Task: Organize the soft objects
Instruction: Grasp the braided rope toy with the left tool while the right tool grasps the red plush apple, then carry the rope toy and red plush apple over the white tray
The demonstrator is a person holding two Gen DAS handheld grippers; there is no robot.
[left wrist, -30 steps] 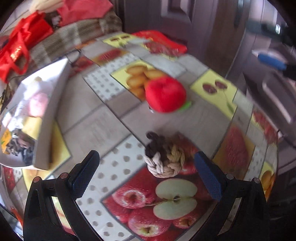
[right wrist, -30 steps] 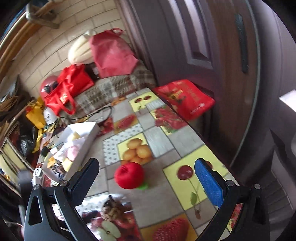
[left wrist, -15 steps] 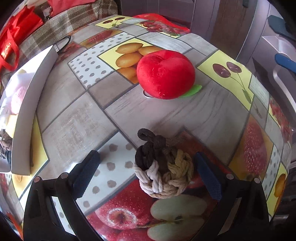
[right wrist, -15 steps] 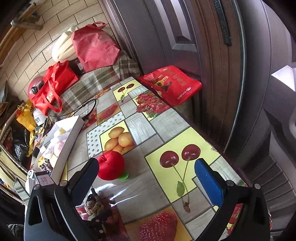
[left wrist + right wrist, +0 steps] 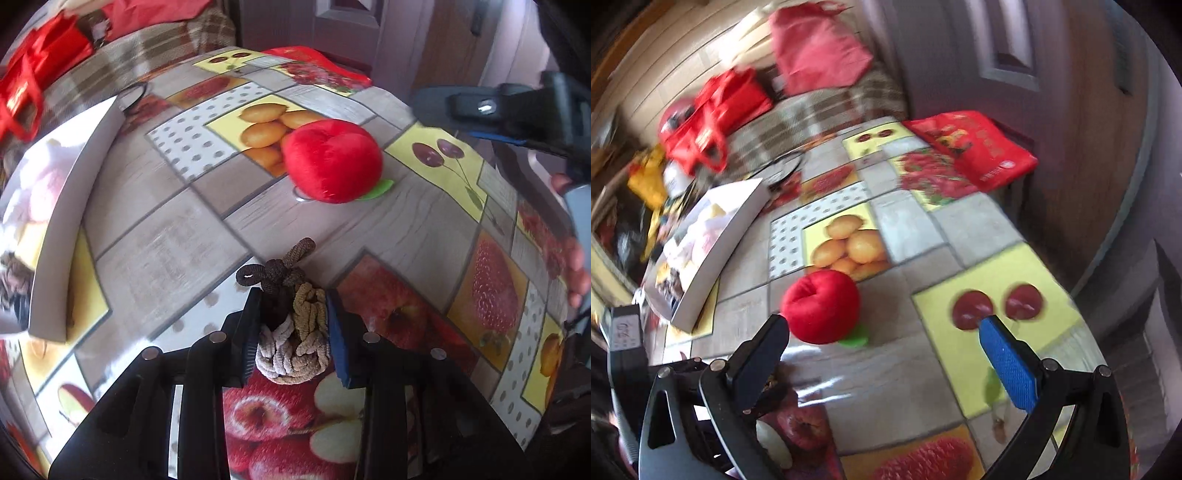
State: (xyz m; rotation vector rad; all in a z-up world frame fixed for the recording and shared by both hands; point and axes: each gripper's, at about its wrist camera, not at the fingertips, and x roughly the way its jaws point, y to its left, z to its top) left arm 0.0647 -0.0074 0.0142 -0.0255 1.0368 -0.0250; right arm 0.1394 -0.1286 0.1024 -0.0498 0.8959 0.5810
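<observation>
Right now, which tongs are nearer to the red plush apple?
Right. The right tongs hang open just short of the red plush apple; the left tongs sit farther back, shut on the rope knot toy.

Left fingers close on the knotted rope toy as the right gripper drops toward the plush apple

The left gripper [image 5: 293,332], whose fingers [image 5: 251,332] stood wide apart on either side of the knotted rope toy [image 5: 295,343] a second ago, has just closed, and both pads now press the toy's flanks, its dark loops poking out beyond the fingertips. The right gripper [image 5: 882,350], earlier looking across the tabletop [image 5: 960,229] from higher up, has come down and nearer: the red plush apple [image 5: 822,306] now sits just ahead of its left finger, larger in its view. In the left wrist view, the right gripper has pushed further in from the right edge.
</observation>
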